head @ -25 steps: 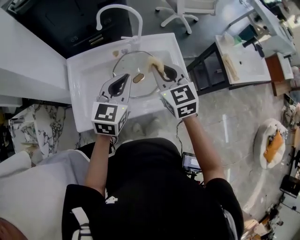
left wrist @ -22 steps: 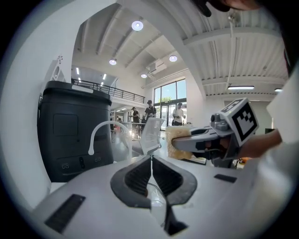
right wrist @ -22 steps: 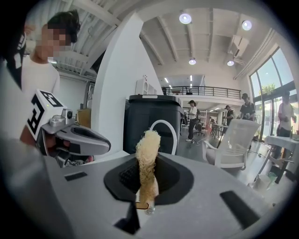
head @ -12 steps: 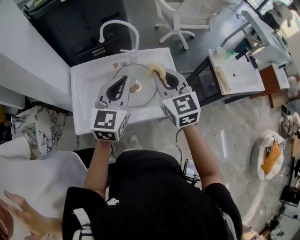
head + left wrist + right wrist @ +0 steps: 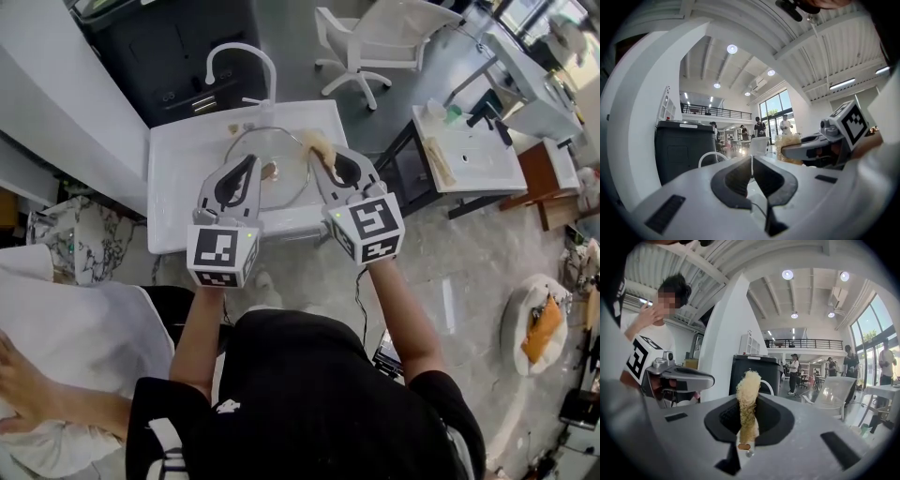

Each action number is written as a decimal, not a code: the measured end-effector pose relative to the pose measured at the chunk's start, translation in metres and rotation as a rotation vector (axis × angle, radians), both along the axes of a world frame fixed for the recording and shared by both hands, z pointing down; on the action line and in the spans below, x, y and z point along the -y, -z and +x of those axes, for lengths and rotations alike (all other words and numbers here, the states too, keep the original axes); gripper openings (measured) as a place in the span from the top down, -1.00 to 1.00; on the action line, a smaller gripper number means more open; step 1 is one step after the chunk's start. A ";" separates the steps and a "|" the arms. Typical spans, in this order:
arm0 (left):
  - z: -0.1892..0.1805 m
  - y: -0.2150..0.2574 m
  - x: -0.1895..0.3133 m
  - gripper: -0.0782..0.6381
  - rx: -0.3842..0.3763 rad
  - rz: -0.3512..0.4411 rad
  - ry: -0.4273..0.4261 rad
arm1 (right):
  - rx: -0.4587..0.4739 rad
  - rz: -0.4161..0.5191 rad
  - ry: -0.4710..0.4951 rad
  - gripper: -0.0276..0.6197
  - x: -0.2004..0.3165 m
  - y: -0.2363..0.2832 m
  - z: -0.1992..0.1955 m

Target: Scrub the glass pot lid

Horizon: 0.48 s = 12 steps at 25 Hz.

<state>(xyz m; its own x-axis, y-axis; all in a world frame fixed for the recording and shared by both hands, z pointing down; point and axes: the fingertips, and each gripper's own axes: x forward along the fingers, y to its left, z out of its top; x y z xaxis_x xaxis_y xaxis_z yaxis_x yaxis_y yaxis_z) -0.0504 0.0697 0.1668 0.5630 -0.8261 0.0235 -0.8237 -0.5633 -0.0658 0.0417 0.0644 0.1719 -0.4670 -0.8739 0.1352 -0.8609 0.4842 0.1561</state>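
Note:
The glass pot lid (image 5: 281, 192) lies in the white sink (image 5: 178, 187), its brownish knob (image 5: 271, 171) near the middle. Both grippers hang side by side above it, pointing level toward the faucet. My left gripper (image 5: 253, 159) (image 5: 752, 160) is shut; only a thin pale sliver shows between its pads, and I see nothing held. My right gripper (image 5: 312, 153) (image 5: 748, 401) is shut on a yellowish fibrous scrubber (image 5: 322, 143) (image 5: 748, 383) that sticks out past its tips. Each gripper view shows the other gripper beside it.
A curved white faucet (image 5: 239, 56) rises at the sink's back, with a dark cabinet (image 5: 169, 37) behind it. A white office chair (image 5: 375, 37) and a side table (image 5: 473, 141) stand to the right. Another person's hand (image 5: 28, 403) rests on white cloth at lower left.
Both grippers have risen together above the sink, the scrubber still in the right one. The lid has stayed in the sink. A hand has come into view at lower left.

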 end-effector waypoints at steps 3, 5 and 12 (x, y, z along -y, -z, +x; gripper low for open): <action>0.000 0.005 -0.016 0.75 0.005 0.012 0.013 | 0.010 0.005 0.010 0.85 -0.016 0.001 -0.001; 0.002 0.008 -0.026 0.75 0.007 0.018 0.017 | 0.013 0.008 0.014 0.85 -0.026 0.002 0.001; 0.015 0.016 -0.052 0.75 0.004 0.038 0.021 | 0.022 0.017 0.015 0.85 -0.051 0.004 0.014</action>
